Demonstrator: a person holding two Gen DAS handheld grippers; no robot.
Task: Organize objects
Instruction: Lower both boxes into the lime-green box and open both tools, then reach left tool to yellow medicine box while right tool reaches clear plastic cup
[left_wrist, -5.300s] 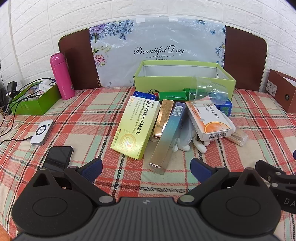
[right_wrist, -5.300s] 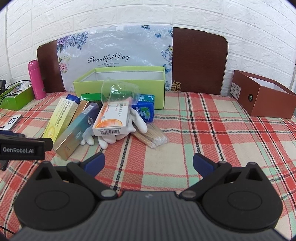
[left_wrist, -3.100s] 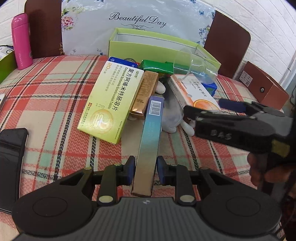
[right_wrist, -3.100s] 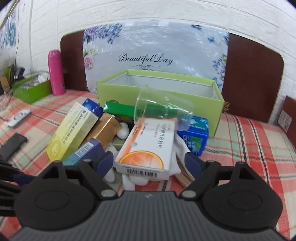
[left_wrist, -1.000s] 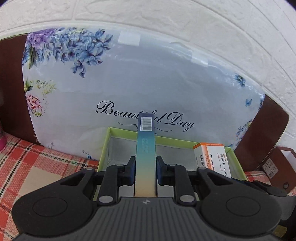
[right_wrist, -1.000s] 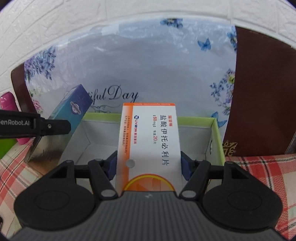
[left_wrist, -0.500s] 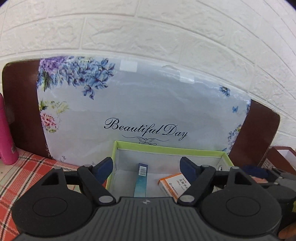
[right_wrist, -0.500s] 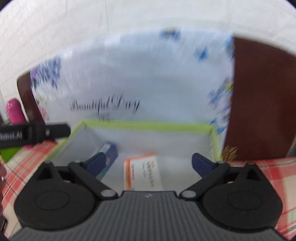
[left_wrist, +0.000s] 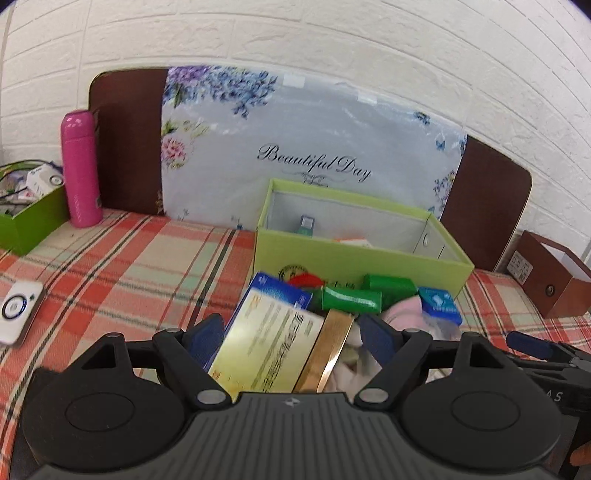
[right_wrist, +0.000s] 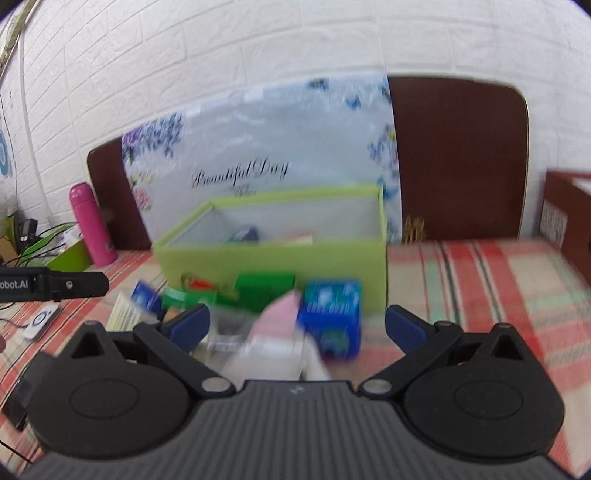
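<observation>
The light green open box (left_wrist: 354, 254) (right_wrist: 273, 258) stands on the plaid cloth and holds the tall blue-teal carton (left_wrist: 306, 225) (right_wrist: 243, 233) and the orange-and-white medicine box (left_wrist: 351, 242) (right_wrist: 301, 238). In front of it lies a pile: a yellow medicine box (left_wrist: 269, 350), a gold box (left_wrist: 330, 350), green boxes (left_wrist: 351, 298) (right_wrist: 264, 284), a blue box (left_wrist: 439, 304) (right_wrist: 332, 317) and pale gloves (left_wrist: 402, 314). My left gripper (left_wrist: 291, 339) hangs open over the yellow and gold boxes, gripping nothing. My right gripper (right_wrist: 297, 326) is open above the blurred pile.
A pink flask (left_wrist: 79, 170) (right_wrist: 92, 225) and a green tray (left_wrist: 29, 218) stand at the back left. A white device (left_wrist: 18, 312) lies on the cloth. A brown box (left_wrist: 554, 277) sits at the right. A floral panel (left_wrist: 306, 147) leans on the white brick wall.
Both grippers opened and let the blue-teal carton and the orange-and-white box drop into the green box. Both then drew back from the box, so the pile in front of it shows.
</observation>
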